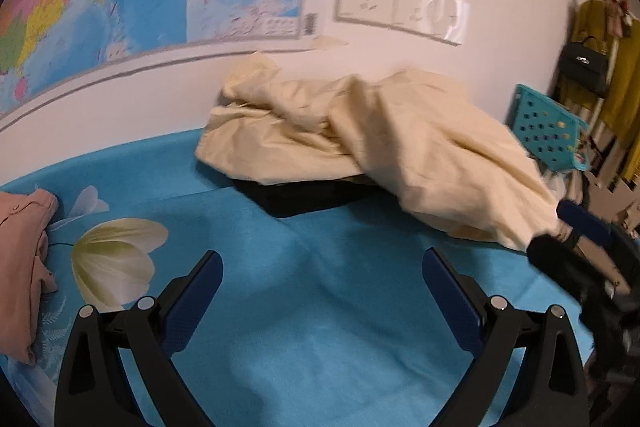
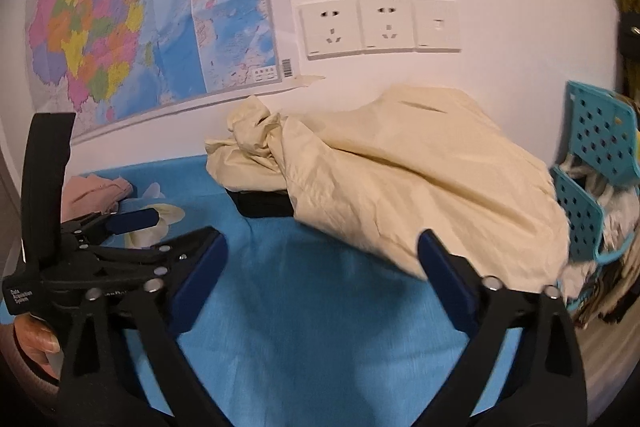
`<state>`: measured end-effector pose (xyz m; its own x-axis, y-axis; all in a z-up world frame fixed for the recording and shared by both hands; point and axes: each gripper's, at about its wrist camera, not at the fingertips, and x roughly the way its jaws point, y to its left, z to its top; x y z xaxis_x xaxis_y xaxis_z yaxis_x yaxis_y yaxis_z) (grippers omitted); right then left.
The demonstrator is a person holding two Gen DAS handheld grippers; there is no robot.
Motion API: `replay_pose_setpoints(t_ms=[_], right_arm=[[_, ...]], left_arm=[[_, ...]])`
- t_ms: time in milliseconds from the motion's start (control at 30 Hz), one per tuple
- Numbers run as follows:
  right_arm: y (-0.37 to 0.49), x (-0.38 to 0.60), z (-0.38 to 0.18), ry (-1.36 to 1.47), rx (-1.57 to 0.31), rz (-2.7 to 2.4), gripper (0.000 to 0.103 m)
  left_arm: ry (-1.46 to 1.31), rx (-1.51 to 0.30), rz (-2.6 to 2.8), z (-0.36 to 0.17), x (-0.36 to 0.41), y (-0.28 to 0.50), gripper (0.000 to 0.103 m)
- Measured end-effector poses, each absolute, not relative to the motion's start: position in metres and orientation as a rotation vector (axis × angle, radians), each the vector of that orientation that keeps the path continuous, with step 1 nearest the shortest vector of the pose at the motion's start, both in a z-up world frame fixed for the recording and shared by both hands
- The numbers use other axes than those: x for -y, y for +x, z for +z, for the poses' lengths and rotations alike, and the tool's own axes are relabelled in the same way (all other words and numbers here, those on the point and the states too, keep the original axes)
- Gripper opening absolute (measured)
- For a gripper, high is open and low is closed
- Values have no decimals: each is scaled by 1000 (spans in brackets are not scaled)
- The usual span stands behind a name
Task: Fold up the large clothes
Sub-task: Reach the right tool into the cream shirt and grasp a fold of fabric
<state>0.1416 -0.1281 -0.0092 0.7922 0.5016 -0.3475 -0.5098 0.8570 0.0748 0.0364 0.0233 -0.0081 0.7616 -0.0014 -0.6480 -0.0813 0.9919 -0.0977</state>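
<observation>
Cream cloth: a large pale garment (image 2: pixel 400 187) lies crumpled in a heap on the turquoise sheet (image 2: pixel 304 327), pushed up near the white wall, its lower edge sagging toward the right side of the bed
Under it: a black folded item (image 1: pixel 304 197) peeks out beneath the heap; what it is cannot be told
Left gripper (image 1: pixel 322 277): blue pads spread wide over bare sheet, nothing between them
Right gripper (image 2: pixel 320 259): pads apart, one tip just at the near edge of the cream cloth, not clamping it
Step in hand: likely the approach, both tools empty and coming toward the heap before any fold is made
Next move: probably needs an edge or corner found and pinched by each tool, then the cloth drawn flat
Nearby: pink clothing (image 1: pixel 24 267) at the left; a teal basket (image 2: pixel 596 163) at the right
Hard to see: collar, sleeves and garment type are lost in the folds; the basket is cut off by the frame edge
</observation>
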Motion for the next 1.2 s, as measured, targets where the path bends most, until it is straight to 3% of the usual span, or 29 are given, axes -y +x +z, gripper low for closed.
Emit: replay_pose_setpoints(t_ms=[367,400,433,467,500,567,700,767,833,933,1000,1067,1100,1200], right_arm=[[248,43,-2,-269,-445,595,78],[256,38,-3,-279,-455,596,65],[266,32,-4,-297,-469,593,38],[270,31,-4,-309,-471,591,27],[273,33,0,-307,-478,612,16],[267,44,14,-276,-451,654,9],[251,87,47,-181,-396,693,11],[250,86,49,-218,-417,699,22],[248,69,42,-322,-423,687,48],[251,32,28,-428,-433,700,60],[260,13,19,-475,-454,713,61],[268,-3,9,-516,-479,707,46],[272,-7,8,-526,-485,706,10],[268,7,31,-458,-463,717,3]], left_arm=[[-188,-757,151,-26,-73,72,96],[-184,-762,157,-29,-75,74,96],[-181,-765,161,-30,-76,75,96],[-180,-769,163,-31,-78,76,96],[-179,-771,165,-32,-79,77,96],[-177,-767,173,-34,-84,79,96],[-182,-762,187,-34,-99,86,96],[-186,-757,198,-34,-106,91,96],[-180,-747,209,-33,-110,93,96],[-188,-743,215,-33,-116,94,96],[-190,-747,215,-36,-119,94,96],[-186,-753,215,-38,-117,94,96],[-184,-756,210,-38,-115,93,96],[-180,-745,173,-40,-117,94,96]])
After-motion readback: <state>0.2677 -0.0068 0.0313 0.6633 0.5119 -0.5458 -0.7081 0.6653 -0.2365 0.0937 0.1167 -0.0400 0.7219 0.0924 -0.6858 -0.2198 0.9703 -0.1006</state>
